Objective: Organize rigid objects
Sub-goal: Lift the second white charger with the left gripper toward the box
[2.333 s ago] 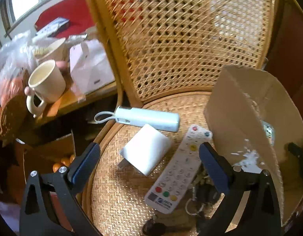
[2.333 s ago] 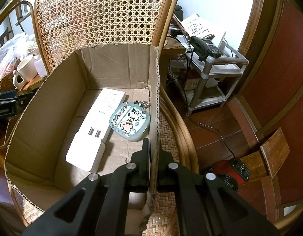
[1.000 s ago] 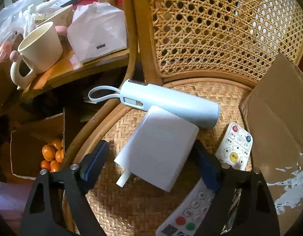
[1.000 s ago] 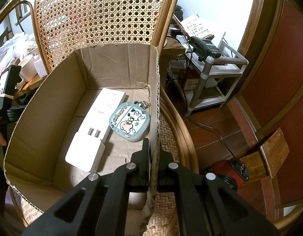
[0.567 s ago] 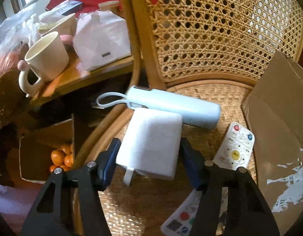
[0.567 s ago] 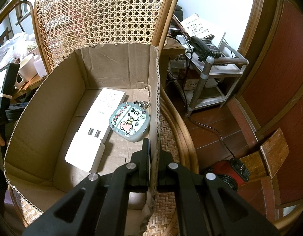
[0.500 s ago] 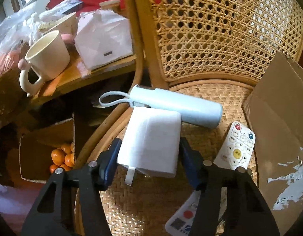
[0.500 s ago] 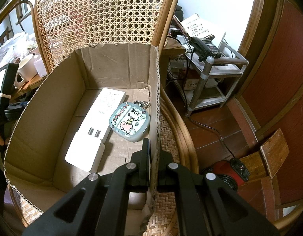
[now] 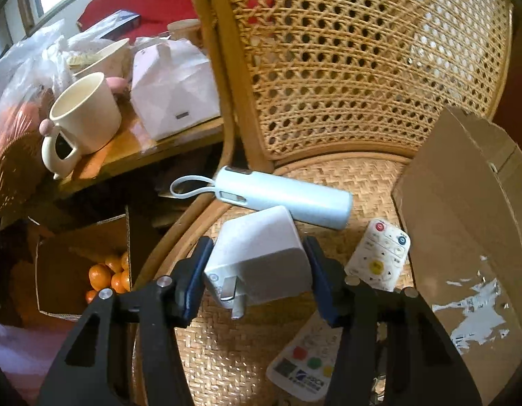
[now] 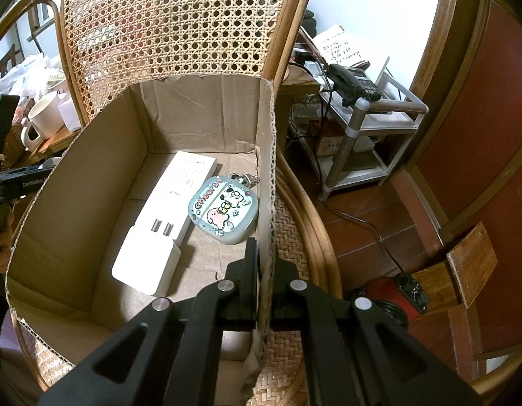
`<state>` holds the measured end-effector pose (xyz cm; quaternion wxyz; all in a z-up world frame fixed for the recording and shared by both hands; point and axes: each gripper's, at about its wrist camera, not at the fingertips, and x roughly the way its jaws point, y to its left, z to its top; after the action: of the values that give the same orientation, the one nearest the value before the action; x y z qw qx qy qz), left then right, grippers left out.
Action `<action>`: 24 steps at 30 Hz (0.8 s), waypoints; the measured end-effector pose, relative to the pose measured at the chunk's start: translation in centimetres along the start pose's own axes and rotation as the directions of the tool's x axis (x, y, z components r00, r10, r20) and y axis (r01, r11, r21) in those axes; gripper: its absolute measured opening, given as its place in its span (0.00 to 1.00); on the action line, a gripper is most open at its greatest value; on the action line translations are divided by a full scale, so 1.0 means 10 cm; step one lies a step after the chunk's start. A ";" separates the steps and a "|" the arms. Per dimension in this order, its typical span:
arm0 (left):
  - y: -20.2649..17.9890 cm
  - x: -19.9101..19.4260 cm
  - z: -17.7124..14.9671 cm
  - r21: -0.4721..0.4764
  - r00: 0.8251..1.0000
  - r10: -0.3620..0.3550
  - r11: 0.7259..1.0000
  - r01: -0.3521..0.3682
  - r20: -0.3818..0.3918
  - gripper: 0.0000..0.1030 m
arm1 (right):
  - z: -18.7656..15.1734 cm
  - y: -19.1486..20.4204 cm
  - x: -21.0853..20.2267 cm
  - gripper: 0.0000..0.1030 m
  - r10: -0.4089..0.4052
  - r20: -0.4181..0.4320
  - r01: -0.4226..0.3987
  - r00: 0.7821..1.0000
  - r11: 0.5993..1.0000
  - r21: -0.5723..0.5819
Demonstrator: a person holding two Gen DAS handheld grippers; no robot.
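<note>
My left gripper is shut on a white plug adapter and holds it lifted above the woven chair seat, prongs toward the camera. A pale blue cylinder with a loop strap and a white remote lie on the seat beyond it. My right gripper is shut on the right wall of the cardboard box. Inside the box lie a white power strip, a white charger and a cartoon pouch.
The box's outer wall stands at the right of the seat. A side table at the left holds a cream mug and a white carton. A box of oranges sits on the floor. A metal shelf with a phone stands at the right.
My left gripper closed on the white plug adapter and lifted it off the seat, tilting its prongs toward the camera. The right gripper has stayed shut on the box wall.
</note>
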<state>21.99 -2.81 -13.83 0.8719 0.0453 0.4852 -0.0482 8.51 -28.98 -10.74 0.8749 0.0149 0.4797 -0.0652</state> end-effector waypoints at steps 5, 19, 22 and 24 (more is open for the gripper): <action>-0.03 -0.03 -0.02 0.000 1.000 -0.018 1.000 0.018 0.000 0.51 | 0.00 0.00 0.00 0.05 0.000 0.000 0.000 1.000 1.000 -0.001; 0.06 -0.03 -0.04 -0.008 0.999 -0.053 0.999 0.053 -0.005 0.51 | 0.00 0.00 0.00 0.05 -0.001 0.000 0.001 1.000 1.000 -0.001; 0.06 -0.09 -0.05 0.000 0.999 -0.051 0.999 0.051 0.009 0.51 | 0.00 0.00 0.00 0.05 0.000 0.001 0.000 1.000 1.000 -0.003; 0.06 -0.15 -0.05 0.001 0.998 -0.056 0.998 0.056 0.020 0.51 | -0.01 0.02 0.00 0.05 0.000 0.001 0.000 1.000 1.000 -0.002</action>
<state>20.90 -2.11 -12.80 0.8749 0.0313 0.4776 -0.0732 8.43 -28.80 -10.76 0.8751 0.0138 0.4794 -0.0649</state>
